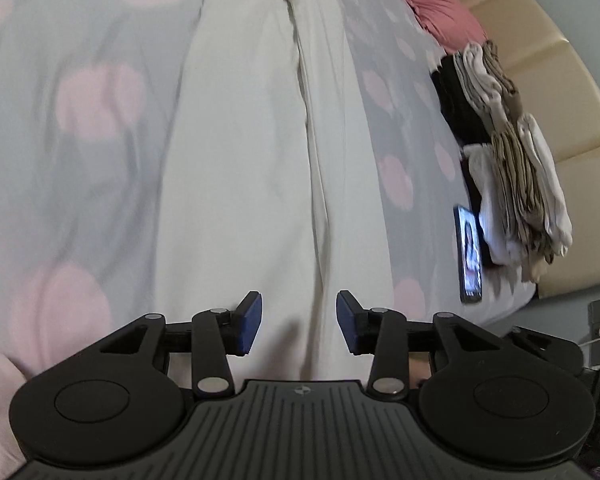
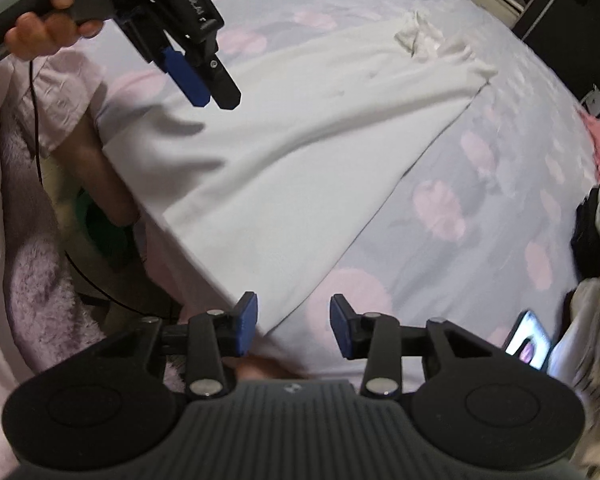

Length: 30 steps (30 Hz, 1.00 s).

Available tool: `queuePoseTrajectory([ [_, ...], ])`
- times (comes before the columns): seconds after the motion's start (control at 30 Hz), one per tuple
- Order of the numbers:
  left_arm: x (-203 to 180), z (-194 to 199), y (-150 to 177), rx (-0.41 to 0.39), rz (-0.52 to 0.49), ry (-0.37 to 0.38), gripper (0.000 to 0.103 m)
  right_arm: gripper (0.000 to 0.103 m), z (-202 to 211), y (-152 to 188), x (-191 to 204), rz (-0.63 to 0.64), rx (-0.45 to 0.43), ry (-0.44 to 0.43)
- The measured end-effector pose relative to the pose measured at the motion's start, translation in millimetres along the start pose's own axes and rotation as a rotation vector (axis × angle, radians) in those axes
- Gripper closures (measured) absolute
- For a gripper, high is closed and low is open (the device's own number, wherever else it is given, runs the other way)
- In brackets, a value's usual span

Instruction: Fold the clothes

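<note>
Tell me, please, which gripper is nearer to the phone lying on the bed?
Right. The right gripper hangs open over the white garment's near corner, with the phone just to its right. The left gripper hovers further left, across the garment.

Bed (image 1: pixel 80 184) with a grey cover and pink flowers.
On it: long white garment (image 1: pixel 256 168) spread flat down the middle, stack of folded clothes (image 1: pixel 512 168) near the padded headboard, lit phone (image 1: pixel 470 256) just beside the stack, pink pillow (image 1: pixel 432 0) further along.

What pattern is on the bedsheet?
Pale grey-blue bedsheet with pink blotchy flowers, clearest in the right wrist view.
</note>
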<state>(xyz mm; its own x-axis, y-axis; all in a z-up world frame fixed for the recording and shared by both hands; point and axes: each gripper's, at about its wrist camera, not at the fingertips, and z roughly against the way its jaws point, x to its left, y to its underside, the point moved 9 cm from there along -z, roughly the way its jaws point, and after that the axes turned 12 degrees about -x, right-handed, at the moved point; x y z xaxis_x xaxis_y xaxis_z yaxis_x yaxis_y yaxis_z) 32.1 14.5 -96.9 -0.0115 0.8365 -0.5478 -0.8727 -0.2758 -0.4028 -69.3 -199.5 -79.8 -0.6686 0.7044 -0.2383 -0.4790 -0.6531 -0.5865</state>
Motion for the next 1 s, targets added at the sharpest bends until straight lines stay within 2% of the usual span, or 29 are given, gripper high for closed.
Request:
queuePoseTrajectory([
  [0.17, -6, 3, -40, -0.040, -0.041, -0.029, 0.065, 0.057, -8, -22, -24, 0.050, -0.003, 0.014],
  [0.4, 0, -8, -117, -0.150, -0.109, -0.053, 0.065, 0.056, -37, -51, -68, 0.025, 0.025, -0.016],
  [0.57, -1, -26, -180, -0.242, -0.183, -0.061, 0.061, 0.055, -72, -74, -107, -0.068, 0.035, -0.039],
  [0.73, -2, -56, -240, -0.323, -0.230, -0.071, 0.061, 0.055, -109, -96, -146, -0.202, 0.009, -0.028],
  [0.9, -1, -98, -290, -0.357, -0.248, -0.066, 0.058, 0.057, -144, -116, -183, -0.311, -0.016, -0.028],
  [1.0, -1, -125, -313, -0.354, -0.282, -0.072, 0.057, 0.061, -164, -126, -200, -0.326, -0.010, -0.027],
])
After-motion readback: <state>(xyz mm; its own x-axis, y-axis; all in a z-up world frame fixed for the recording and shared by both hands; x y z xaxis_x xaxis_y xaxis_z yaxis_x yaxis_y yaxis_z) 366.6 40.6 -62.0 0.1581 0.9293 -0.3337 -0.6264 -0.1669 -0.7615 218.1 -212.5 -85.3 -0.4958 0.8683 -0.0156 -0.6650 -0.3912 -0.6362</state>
